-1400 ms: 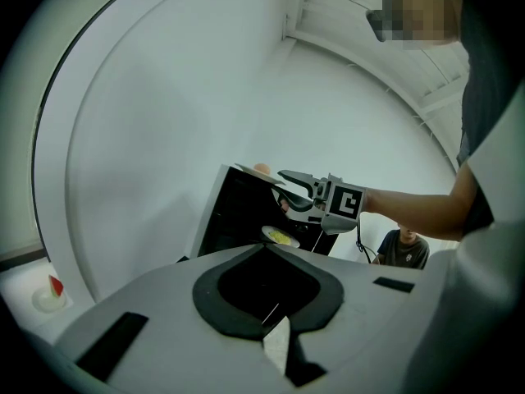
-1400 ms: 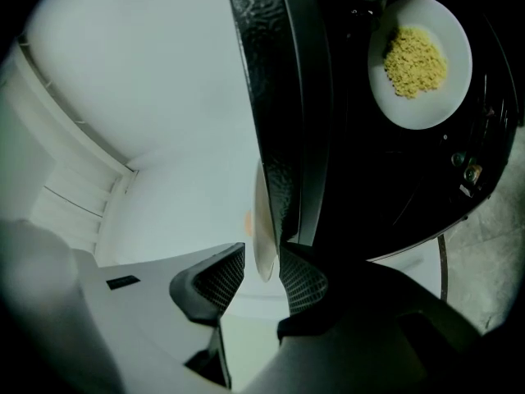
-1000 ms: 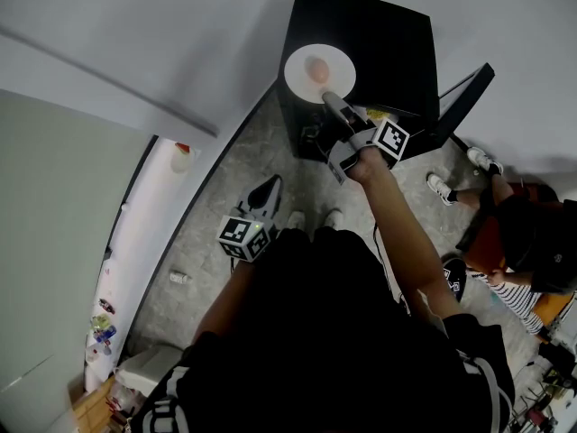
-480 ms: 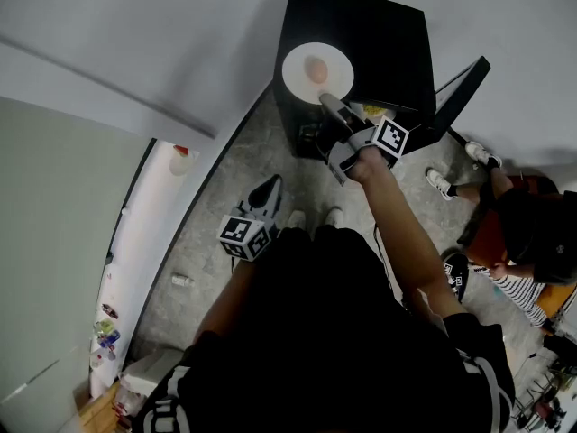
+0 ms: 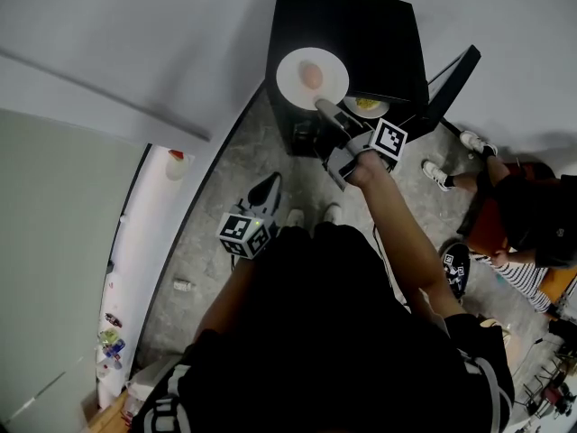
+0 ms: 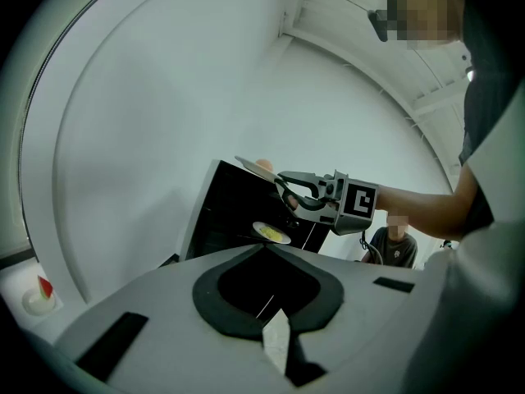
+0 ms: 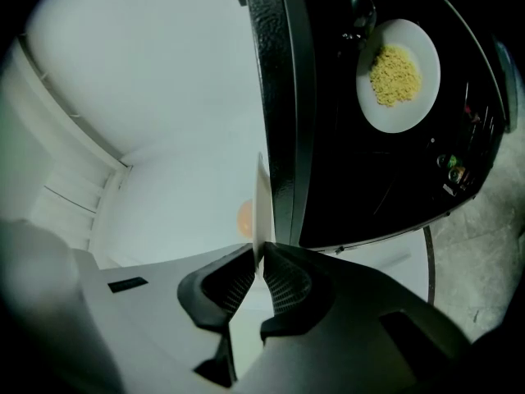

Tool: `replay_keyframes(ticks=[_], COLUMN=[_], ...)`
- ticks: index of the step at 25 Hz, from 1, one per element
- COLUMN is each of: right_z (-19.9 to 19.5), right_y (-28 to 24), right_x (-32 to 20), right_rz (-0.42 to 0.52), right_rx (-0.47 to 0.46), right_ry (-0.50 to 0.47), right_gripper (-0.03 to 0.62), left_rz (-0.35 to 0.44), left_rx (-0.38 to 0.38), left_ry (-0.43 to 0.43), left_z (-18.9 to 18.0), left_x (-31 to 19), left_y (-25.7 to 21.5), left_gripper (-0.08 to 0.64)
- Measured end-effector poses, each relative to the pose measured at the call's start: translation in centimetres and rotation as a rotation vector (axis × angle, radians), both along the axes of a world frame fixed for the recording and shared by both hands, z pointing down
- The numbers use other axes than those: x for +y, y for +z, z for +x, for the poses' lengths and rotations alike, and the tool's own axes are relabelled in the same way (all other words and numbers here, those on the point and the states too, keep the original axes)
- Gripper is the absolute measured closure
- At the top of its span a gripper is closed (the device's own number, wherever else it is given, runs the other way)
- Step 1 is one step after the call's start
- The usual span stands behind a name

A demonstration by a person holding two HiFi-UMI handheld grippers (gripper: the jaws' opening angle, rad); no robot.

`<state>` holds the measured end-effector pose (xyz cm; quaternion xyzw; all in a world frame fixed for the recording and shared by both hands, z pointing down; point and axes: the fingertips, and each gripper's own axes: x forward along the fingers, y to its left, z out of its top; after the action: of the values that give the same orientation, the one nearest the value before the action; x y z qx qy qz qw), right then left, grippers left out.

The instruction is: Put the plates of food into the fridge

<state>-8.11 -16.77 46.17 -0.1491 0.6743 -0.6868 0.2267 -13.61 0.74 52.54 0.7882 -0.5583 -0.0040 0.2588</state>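
Observation:
A white plate (image 5: pixel 293 69) with a pinkish piece of food (image 5: pixel 311 76) lies at the front left of the black fridge's top (image 5: pixel 370 25). My right gripper (image 5: pixel 322 106) is shut on its near rim. Its jaws have just been closing with the rim (image 7: pixel 261 199) between the pads, which the right gripper (image 7: pixel 261 253) view shows edge-on. A second plate (image 7: pixel 410 109) with yellow food sits on a shelf inside the open fridge. My left gripper (image 5: pixel 267 188) hangs low in front of me, jaws together and empty. It looks at the right gripper (image 6: pixel 283 183) and the plate (image 6: pixel 250 166).
The fridge door (image 5: pixel 451 84) stands open to the right. A person (image 5: pixel 523 233) sits on the floor at the right, feet near the door. A white ledge (image 5: pixel 149 233) runs along the left wall, with a red-topped item (image 5: pixel 176 162) on it. A small bottle (image 5: pixel 182 285) lies on the floor.
The head view has shifted a little, so the plate with yellow food inside the fridge now shows. The right gripper stays at the top plate's rim. The left gripper has kept still.

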Motion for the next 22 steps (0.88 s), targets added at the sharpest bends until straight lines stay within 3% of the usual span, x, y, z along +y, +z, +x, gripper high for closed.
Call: replay_keyframes(ticks=[10,22], right_z=[1.1,2.3], right_y=[0.1,-0.9], right_x=[1.7,8.5], right_rz=[0.011,0.024], right_rx=[-0.001,-0.033], right_ry=[0.049,0.095], right_gripper=[0.545,0.545], left_rz=[0.000,-0.017], left_rx=[0.017,0.019], left_ry=[0.075,0.176], left_z=[0.0,-0.5], left_x=[0.0,3.4], left_y=[0.7,1.0], left_gripper=[0.538,0.538])
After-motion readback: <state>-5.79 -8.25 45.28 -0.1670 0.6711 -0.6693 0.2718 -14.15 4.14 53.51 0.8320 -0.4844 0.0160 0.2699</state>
